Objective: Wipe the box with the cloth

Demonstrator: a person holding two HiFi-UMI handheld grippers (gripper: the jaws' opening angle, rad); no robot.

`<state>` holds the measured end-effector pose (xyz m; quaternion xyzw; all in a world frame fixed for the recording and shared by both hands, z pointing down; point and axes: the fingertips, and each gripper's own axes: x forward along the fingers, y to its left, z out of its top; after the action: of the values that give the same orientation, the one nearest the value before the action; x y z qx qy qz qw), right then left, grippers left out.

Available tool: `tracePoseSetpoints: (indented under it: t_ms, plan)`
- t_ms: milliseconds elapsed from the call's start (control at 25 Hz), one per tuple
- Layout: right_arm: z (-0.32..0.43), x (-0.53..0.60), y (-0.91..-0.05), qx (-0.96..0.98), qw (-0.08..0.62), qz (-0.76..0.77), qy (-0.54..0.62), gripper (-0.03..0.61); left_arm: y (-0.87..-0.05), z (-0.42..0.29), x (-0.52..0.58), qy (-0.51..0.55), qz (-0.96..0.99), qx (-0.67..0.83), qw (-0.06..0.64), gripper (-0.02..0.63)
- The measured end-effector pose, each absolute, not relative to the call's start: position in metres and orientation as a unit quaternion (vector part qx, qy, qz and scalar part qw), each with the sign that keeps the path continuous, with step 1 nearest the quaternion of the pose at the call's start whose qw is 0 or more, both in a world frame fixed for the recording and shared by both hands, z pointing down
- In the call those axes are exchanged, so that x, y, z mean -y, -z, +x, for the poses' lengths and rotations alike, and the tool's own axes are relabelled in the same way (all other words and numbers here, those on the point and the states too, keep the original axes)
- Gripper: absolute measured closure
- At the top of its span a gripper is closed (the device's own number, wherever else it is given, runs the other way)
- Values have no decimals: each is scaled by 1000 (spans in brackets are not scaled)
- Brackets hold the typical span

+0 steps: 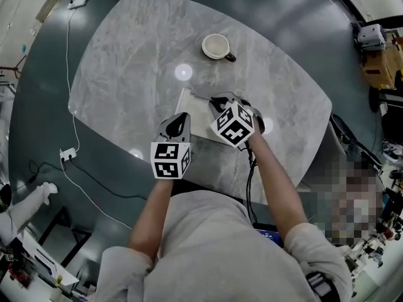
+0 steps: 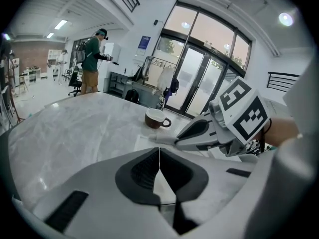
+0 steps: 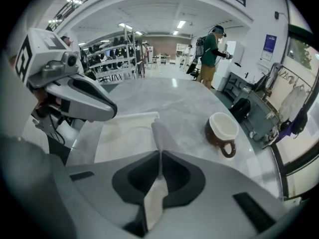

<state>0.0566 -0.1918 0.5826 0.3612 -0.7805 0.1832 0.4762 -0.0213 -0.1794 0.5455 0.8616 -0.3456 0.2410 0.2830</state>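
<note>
Right gripper (image 3: 160,153): your jaws are pressed together on the cloth (image 3: 160,133). One pale strip stands up past the tips and another fold hangs in the gap behind the pads. The cloth end sits over the box (image 3: 124,138), at its right side, just past your jaw tips; whether it touches the surface cannot be told.

Left gripper (image 2: 159,151): jaws closed to a slit. A thin white edge runs between the pads, with white showing in the gap below. From the right gripper view, this gripper's tip meets the box rim at the left near corner, so it reads as pinched on that rim.

Box: flat, white, low-rimmed. It lies on the table (image 1: 126,55) directly in front of both grippers, near the edge closest to you. In the head view your left tips are at its left edge and the right gripper is over its right half. The two grippers are close together, angled in towards each other.

Beyond the box: a cup (image 1: 216,46) stands upright on the table, well apart from the box, white inside and brown outside, handle to the right in the head view.

Far: a person (image 3: 212,49) in a green top stands past the table.
</note>
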Motion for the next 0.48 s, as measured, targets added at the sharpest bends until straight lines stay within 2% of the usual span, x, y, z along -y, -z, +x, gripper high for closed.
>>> tracePoseSetpoints:
  t_ms: [120, 320, 480]
  plan:
    - [53, 188, -593, 782, 465, 353, -220, 543, -548, -25, 175, -245, 858, 348, 286, 588]
    - [54, 187, -597, 775, 404, 354, -332, 543, -551, -32, 171, -245, 854, 357, 290, 588]
    - [51, 182, -596, 778, 396, 352, -336, 543, -553, -39, 169, -242, 847, 369, 297, 588]
